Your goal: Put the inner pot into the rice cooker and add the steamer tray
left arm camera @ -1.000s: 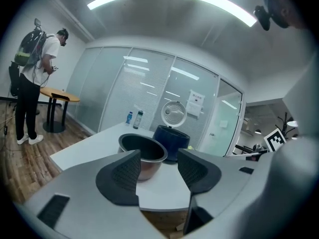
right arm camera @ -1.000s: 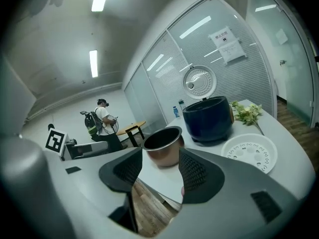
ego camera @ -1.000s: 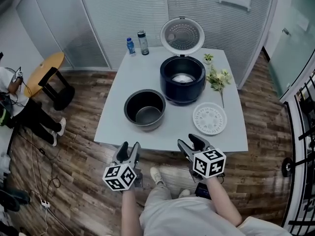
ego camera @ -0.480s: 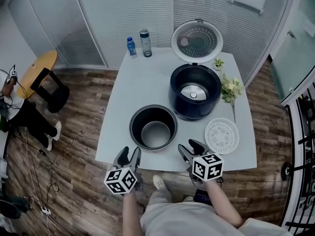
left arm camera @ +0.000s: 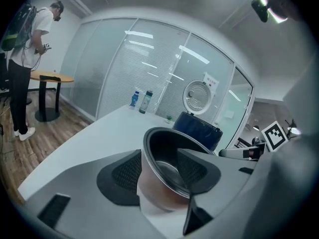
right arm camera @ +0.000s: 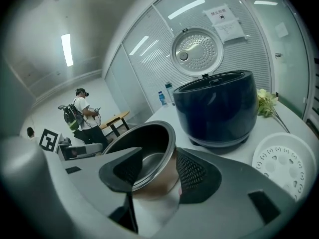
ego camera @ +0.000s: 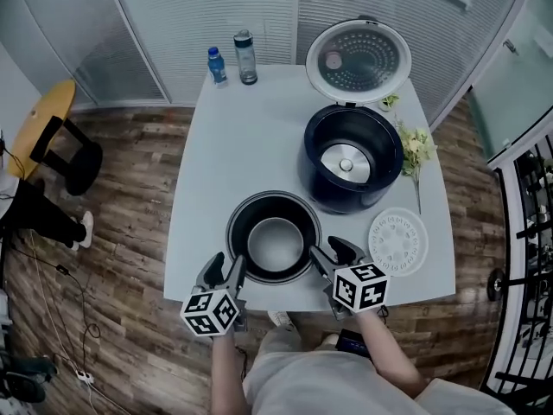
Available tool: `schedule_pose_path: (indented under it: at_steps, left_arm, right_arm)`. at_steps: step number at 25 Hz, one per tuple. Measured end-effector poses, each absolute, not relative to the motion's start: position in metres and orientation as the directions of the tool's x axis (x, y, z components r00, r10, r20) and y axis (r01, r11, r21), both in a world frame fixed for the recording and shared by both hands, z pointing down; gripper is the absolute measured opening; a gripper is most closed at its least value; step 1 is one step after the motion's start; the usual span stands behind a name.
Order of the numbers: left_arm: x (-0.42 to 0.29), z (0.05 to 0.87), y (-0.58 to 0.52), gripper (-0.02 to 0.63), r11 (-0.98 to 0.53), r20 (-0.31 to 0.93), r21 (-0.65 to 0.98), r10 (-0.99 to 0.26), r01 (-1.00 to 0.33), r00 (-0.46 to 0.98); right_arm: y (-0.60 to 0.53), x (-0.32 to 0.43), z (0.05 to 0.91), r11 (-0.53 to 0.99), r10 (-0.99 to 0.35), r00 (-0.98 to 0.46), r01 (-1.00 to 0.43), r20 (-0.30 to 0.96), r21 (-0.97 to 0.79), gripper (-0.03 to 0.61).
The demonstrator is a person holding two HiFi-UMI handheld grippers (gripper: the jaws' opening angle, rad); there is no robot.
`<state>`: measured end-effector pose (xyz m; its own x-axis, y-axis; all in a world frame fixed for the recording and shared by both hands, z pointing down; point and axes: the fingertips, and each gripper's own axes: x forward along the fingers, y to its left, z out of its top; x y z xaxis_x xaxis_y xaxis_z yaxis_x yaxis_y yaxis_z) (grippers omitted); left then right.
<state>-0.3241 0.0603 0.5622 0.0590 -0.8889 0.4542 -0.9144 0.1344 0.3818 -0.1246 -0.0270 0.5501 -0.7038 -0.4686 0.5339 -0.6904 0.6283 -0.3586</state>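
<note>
Inner pot (ego camera: 275,247) sits upright on the white table (ego camera: 251,137), close to the near edge and just in front of the dark blue rice cooker (ego camera: 346,199), not in it yet. The cooker's lid (ego camera: 358,59) is flipped up at the back. The steamer tray (ego camera: 397,241) lies flat on the table to the right of the pot, next to the cooker.

The left gripper (ego camera: 225,264) is at the pot's left side and the right gripper (ego camera: 333,253) at its right side. Both have their jaws spread wide, with the pot's rim showing in the gap, nothing pinched. Flowers (ego camera: 416,145) lie by the cooker, and two bottles (ego camera: 245,57) stand at the far edge.
</note>
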Motion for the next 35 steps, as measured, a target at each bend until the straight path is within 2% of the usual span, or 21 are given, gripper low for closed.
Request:
schedule_pose_path:
  at_steps: [12,15,23,35]
  left_arm:
    - [-0.334,0.582,0.033,0.192,0.081,0.472,0.419,-0.870,-0.904,0.141]
    - [-0.332,0.588,0.033,0.160,0.069,0.485,0.421,-0.860,-0.904,0.160]
    - [-0.332,0.588,0.026,0.122,0.057,0.477,0.464,-0.857,-0.884,0.195]
    - [-0.332,0.589,0.026,0.112,0.057,0.463,0.496,-0.861,-0.866,0.209]
  right_arm:
    - [-0.047,-0.137,0.572,0.583,-0.504,-0.630,-0.753,0.590,-0.306,0.213]
    - [-0.048,-0.138,0.577,0.571,-0.506,-0.621,-0.761,0.599,-0.307,0.212]
    - [-0.052,-0.141,0.581,0.542,-0.505,-0.610,-0.775,0.611,-0.327,0.124]
    - [-0.051,-0.140,0.586,0.482,-0.478,-0.614,-0.781,0.628,-0.397,0.109]
